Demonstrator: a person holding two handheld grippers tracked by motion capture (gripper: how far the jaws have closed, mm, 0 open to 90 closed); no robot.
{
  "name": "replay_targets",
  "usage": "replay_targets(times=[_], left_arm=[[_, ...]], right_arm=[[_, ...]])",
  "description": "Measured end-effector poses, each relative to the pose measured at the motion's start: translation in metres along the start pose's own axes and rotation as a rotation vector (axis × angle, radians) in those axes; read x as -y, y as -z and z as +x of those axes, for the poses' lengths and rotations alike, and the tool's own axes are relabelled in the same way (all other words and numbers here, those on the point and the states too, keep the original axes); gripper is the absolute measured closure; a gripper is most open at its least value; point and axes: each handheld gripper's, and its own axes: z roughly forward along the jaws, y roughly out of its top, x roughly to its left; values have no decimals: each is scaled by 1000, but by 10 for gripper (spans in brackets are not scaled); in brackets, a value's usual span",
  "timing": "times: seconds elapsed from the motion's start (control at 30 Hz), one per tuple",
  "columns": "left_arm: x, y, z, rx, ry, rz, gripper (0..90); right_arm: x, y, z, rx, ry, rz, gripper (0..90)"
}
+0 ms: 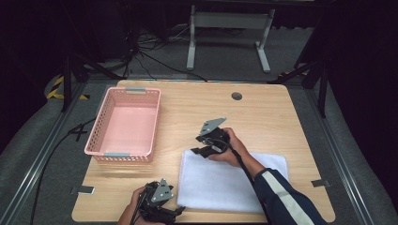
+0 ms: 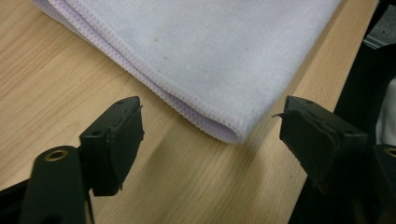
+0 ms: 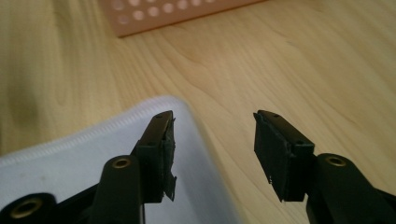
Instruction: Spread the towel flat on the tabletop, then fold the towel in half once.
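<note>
High view: a folded white towel [image 1: 232,180] lies flat at lower centre of the frame on the wooden surface [image 1: 263,117], with a pink basket [image 1: 124,124] at upper left. The left tongs [image 1: 180,210], jaws wide apart and empty, sit just beside the towel's near-left corner. The right tongs [image 1: 196,151], jaws partly open and holding nothing, hover at its far-left corner. The cloth looks soft, light and limp; it would likely sag when lifted, so pinching the layered corners seems the surest hold.
</note>
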Motion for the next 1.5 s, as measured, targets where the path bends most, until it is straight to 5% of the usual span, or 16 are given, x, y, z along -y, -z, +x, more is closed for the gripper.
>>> replay_targets(times=[0.27,0.33,0.5,0.57,0.63,0.7,0.77,0.93,1.13,1.5], left_arm=[[-7,-21,-1,-13,-20,41,162],[-9,-24,-1,-27,-52,41,161],[-15,-27,1,-30,-38,31,205],[-18,-28,3,-24,-58,26,302],[-19,-26,5,-14,-63,26,497],[-18,-26,5,-11,-66,15,548],[-19,-25,6,-14,-82,23,699],[-17,-22,13,-12,-86,24,783],[-14,-14,18,-34,-97,55,799],[-10,19,23,-74,-94,-41,802]], right_arm=[[-8,-44,-1,-31,0,87,426],[-7,-49,-2,-64,-6,105,455],[-4,-52,-3,-115,-41,134,569],[-4,-52,-4,-166,-51,133,670],[-6,-52,-1,-162,-26,141,739],[-7,-52,0,-160,-15,150,764],[-9,-51,2,-150,23,158,801],[-17,-54,7,-125,69,175,820],[-27,-58,13,-119,97,142,824],[-50,-46,20,-115,108,38,824]])
